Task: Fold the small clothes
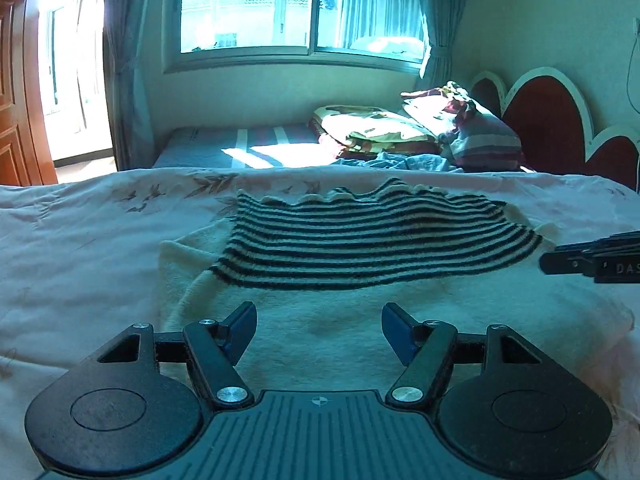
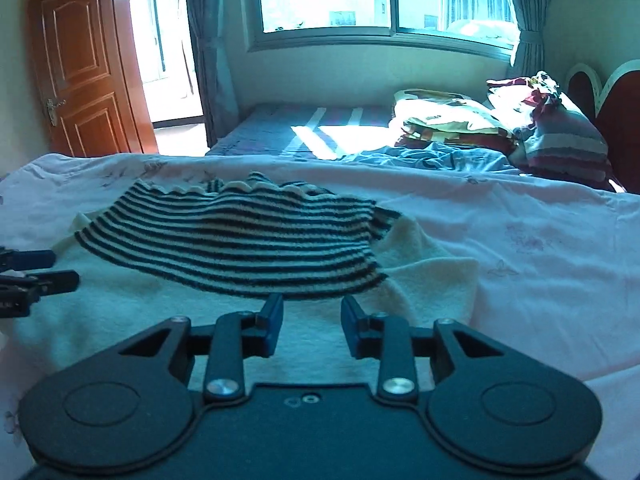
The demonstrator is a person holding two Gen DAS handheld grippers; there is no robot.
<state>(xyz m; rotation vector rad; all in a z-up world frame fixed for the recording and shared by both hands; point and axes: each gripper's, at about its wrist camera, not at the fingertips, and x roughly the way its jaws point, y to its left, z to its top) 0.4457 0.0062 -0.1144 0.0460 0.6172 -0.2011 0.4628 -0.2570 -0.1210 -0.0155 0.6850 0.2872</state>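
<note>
A small garment lies spread on the bed: a cream part near me and a black-and-cream striped part folded over its far half. It shows in the right wrist view too, with the striped part and the cream part. My left gripper is open and empty, just above the cream part's near middle. My right gripper is open and empty, at the near edge of the striped part. The right gripper shows at the right edge of the left wrist view; the left gripper shows at the left edge of the right wrist view.
The garment rests on a pale pink floral bedcover. Beyond it lie a blue striped sheet, folded blankets and pillows, and a red headboard. A window and a wooden door are behind.
</note>
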